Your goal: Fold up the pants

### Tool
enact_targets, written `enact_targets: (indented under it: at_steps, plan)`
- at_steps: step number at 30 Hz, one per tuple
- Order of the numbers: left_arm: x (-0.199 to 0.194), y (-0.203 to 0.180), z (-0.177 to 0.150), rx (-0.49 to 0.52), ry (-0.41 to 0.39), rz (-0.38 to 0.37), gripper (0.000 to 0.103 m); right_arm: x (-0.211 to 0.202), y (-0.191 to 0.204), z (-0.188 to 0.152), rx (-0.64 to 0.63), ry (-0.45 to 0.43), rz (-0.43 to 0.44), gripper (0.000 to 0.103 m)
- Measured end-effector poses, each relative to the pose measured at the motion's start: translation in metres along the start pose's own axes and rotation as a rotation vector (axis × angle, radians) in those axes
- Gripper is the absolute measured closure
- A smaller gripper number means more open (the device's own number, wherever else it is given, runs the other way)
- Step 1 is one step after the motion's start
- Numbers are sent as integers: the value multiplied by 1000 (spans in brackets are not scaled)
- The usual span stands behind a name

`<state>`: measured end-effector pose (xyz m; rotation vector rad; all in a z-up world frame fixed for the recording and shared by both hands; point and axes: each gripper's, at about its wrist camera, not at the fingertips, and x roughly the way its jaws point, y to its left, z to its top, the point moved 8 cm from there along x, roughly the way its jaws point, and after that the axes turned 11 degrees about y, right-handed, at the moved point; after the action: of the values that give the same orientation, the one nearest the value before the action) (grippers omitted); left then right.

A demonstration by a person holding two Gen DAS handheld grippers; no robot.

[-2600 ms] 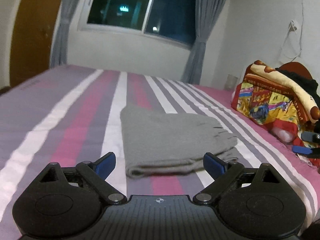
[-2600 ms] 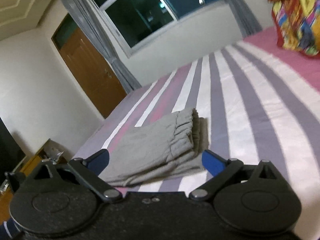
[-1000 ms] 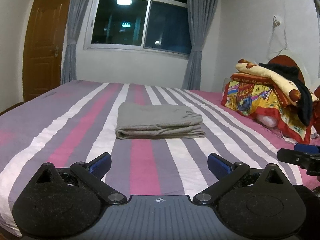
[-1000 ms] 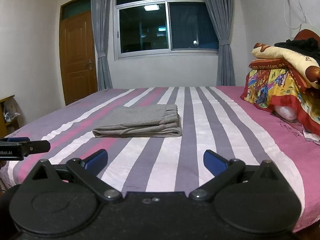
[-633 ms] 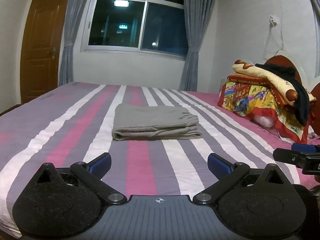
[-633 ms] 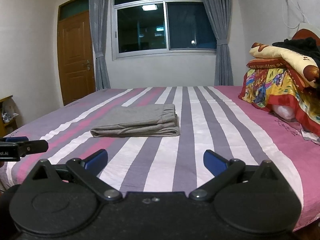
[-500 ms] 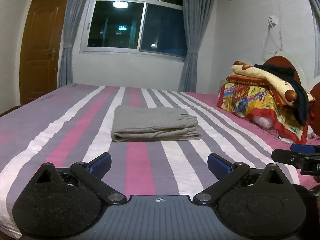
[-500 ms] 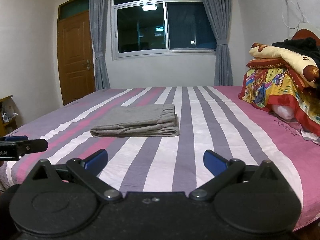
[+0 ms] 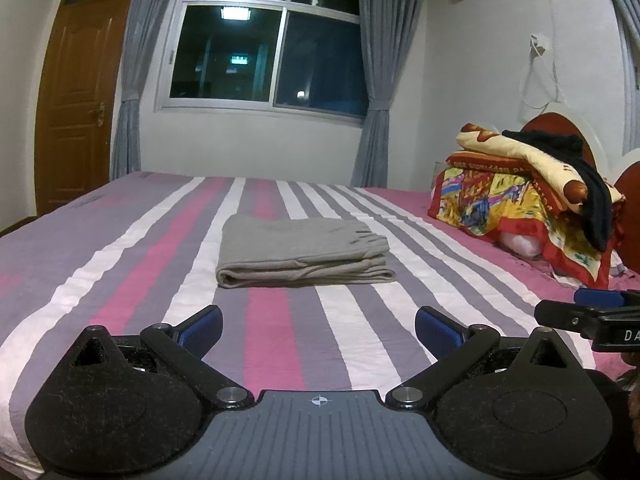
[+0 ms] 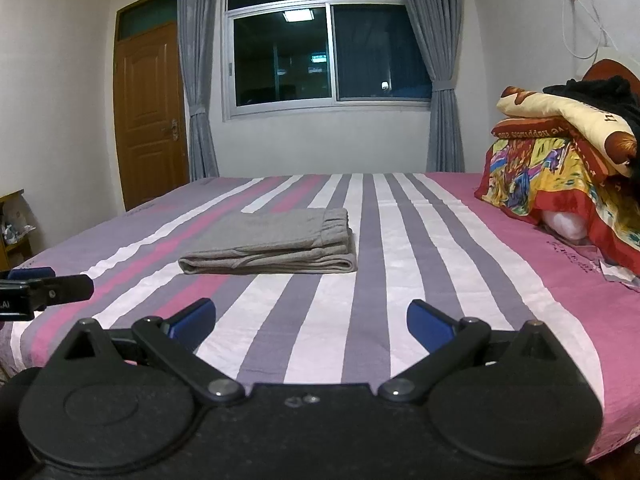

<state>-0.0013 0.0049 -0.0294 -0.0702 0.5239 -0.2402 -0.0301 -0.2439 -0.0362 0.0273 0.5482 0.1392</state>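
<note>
The grey pants point(image 9: 300, 250) lie folded into a flat rectangle in the middle of the striped bed point(image 9: 120, 280); they also show in the right wrist view point(image 10: 276, 246). My left gripper point(image 9: 318, 328) is open and empty, held back from the bed's near edge, well short of the pants. My right gripper point(image 10: 311, 322) is open and empty too, also held back from the pants. Each gripper's tip shows at the edge of the other's view: the right one point(image 9: 592, 314) and the left one point(image 10: 44, 290).
A pile of colourful blankets point(image 9: 520, 196) with a dark garment on top sits at the bed's right side by the headboard. A window with grey curtains point(image 9: 264, 52) and a wooden door point(image 9: 76, 104) stand behind the bed. A small shelf point(image 10: 12, 224) stands at left.
Both grippers have pulled back and levelled out from close above the pants to beyond the bed's near edge. In the last half second, the views barely shift. The pants stay folded.
</note>
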Motion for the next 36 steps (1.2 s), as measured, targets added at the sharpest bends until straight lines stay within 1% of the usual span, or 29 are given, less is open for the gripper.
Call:
enact_targets:
  at_steps: [36]
  plan:
    - [-5,-3,3,7,-14,-2,2,0,-2,0,-4,4,1,1]
